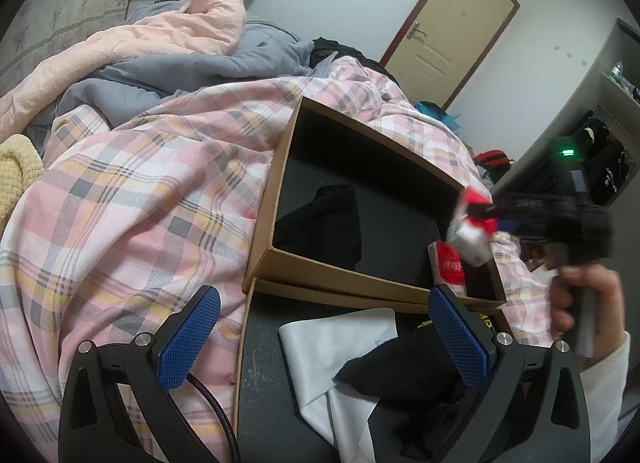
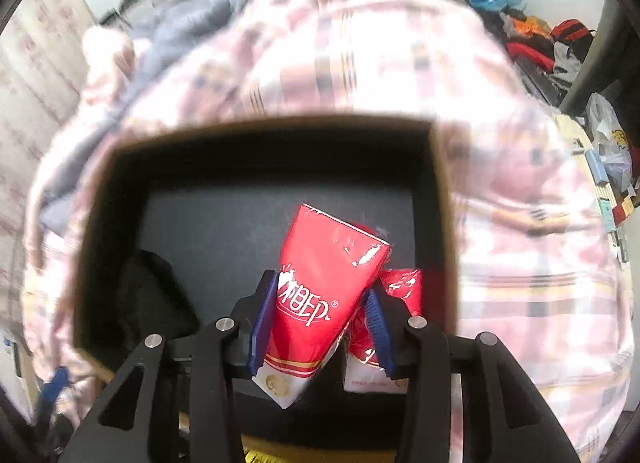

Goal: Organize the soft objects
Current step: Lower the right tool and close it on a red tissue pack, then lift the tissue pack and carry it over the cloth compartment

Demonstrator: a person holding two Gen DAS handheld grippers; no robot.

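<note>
My right gripper (image 2: 320,303) is shut on a red tissue pack (image 2: 320,283) and holds it over a cardboard box with a black inside (image 2: 444,199). A second red tissue pack (image 2: 400,303) stands in the box's near right corner, and a black cloth (image 2: 148,295) lies at its left. In the left wrist view the right gripper (image 1: 480,219) with the pack is blurred over the same box (image 1: 280,167). My left gripper (image 1: 324,339) is open and empty above a nearer box (image 1: 248,343) holding a white cloth (image 1: 332,347) and a black sock (image 1: 400,367).
Both boxes sit on a bed with a pink plaid cover (image 1: 132,199). Pink and grey quilts (image 1: 180,35) are piled behind. A yellow soft item (image 1: 16,171) lies at the left edge. A door (image 1: 452,31) and shelves (image 1: 608,135) stand at the right.
</note>
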